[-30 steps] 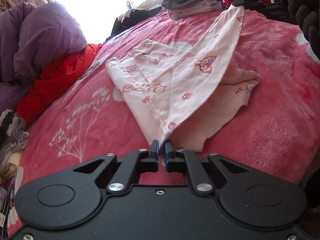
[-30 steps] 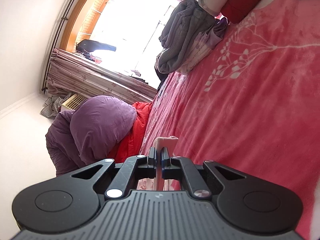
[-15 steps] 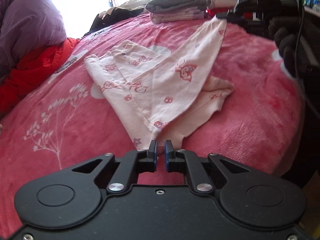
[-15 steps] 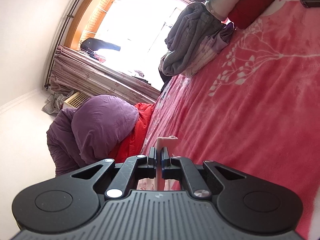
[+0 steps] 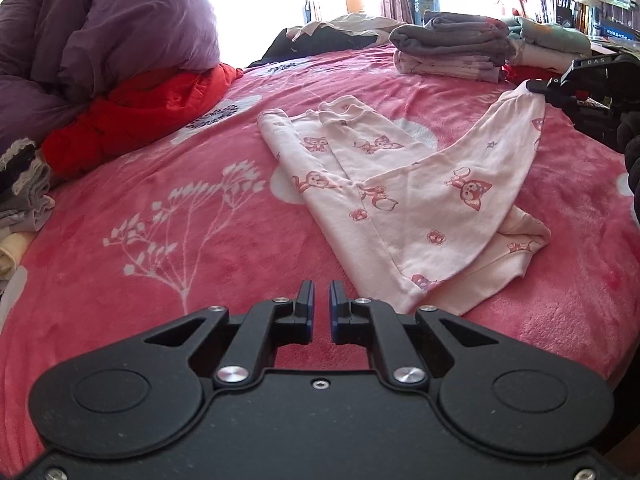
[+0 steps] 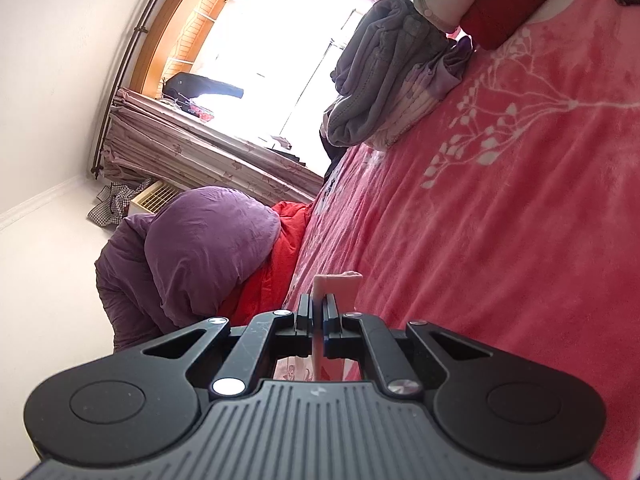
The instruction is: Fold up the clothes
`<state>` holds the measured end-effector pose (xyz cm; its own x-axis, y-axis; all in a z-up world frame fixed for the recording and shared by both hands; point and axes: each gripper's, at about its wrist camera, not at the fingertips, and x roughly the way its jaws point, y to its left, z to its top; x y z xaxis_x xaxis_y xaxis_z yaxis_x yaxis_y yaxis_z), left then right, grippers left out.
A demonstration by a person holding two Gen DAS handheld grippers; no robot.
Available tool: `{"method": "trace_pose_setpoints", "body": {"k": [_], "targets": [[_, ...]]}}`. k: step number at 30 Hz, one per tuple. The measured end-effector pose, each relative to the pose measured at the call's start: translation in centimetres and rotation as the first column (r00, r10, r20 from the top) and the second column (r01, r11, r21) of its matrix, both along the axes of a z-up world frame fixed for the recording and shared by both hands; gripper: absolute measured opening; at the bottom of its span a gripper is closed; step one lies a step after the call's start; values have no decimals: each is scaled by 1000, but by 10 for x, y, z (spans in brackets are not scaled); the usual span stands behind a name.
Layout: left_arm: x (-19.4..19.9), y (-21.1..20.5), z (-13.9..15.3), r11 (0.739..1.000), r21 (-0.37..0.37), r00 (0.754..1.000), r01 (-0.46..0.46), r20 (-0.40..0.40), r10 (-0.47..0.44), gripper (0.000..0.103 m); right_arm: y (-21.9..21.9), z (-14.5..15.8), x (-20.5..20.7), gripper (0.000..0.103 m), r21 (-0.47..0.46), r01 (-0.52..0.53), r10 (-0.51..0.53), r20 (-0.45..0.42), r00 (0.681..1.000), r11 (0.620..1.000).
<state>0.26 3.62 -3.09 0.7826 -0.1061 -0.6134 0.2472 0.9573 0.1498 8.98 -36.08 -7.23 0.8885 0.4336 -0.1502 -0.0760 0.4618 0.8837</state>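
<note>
Left gripper (image 5: pixel 320 306) released, fingers slightly parted over bare pink blanket (image 5: pixel 160 220); pink pajama pants (image 5: pixel 420 208) at 1 o'clock. Right gripper (image 6: pixel 319 320) clenches their cuff (image 6: pixel 340 284).

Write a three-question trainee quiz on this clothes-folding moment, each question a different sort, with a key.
1. True or false: the right gripper is shut on a cuff of the pink pajama garment.
2. Multiple choice: the left gripper is (A) clamped on the garment, (B) slightly open over the pink blanket and holding nothing, (C) gripping the purple duvet.
3. Fill in: the folded stack at the far side of the bed has a ____ item on top.

Key: 1 true. 2 B. 3 grey.
</note>
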Motion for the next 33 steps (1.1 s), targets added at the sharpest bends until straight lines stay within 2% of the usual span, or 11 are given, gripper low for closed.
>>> {"method": "trace_pose_setpoints", "body": {"k": [5, 13, 15, 16, 18, 21, 25, 29, 32, 33], "targets": [[1, -4, -2, 1000, -14, 1000, 12, 1, -12, 6, 3, -2, 2, 7, -15, -14, 13, -33, 999, 1000], [8, -9, -1, 995, -88, 999, 39, -7, -40, 6, 8, -19, 7, 7, -55, -1, -8, -173, 985, 998], [10, -14, -4, 995, -80, 997, 66, -32, -69, 7, 8, -21, 7, 7, -71, 2, -15, -193, 981, 997], [13, -18, -8, 996, -56, 995, 75, -69, -78, 8, 9, -23, 7, 7, -78, 2, -18, -202, 979, 997], [17, -19, -11, 998, -32, 994, 55, -95, -58, 8, 8, -28, 7, 7, -79, 11, -29, -223, 974, 997], [30, -4, 10, 992, -123, 999, 15, -49, -21, 8, 3, -36, 6, 8, -61, 38, -52, -256, 965, 997], [77, 5, 32, 987, -156, 1000, -27, -15, 25, 8, -3, -45, 6, 8, -22, 64, -68, -288, 955, 998], [145, 0, 39, 985, -167, 998, -48, -48, 40, 9, -1, -45, 7, 8, -47, 59, -70, -288, 955, 997], [191, -7, 39, 981, -183, 997, -63, -63, 53, 28, -2, -46, 8, 8, -40, 60, -69, -292, 954, 997], [205, -10, 38, 981, -181, 996, -72, -66, 61, 28, -2, -46, 9, 8, -31, 62, -68, -296, 953, 998]]}}
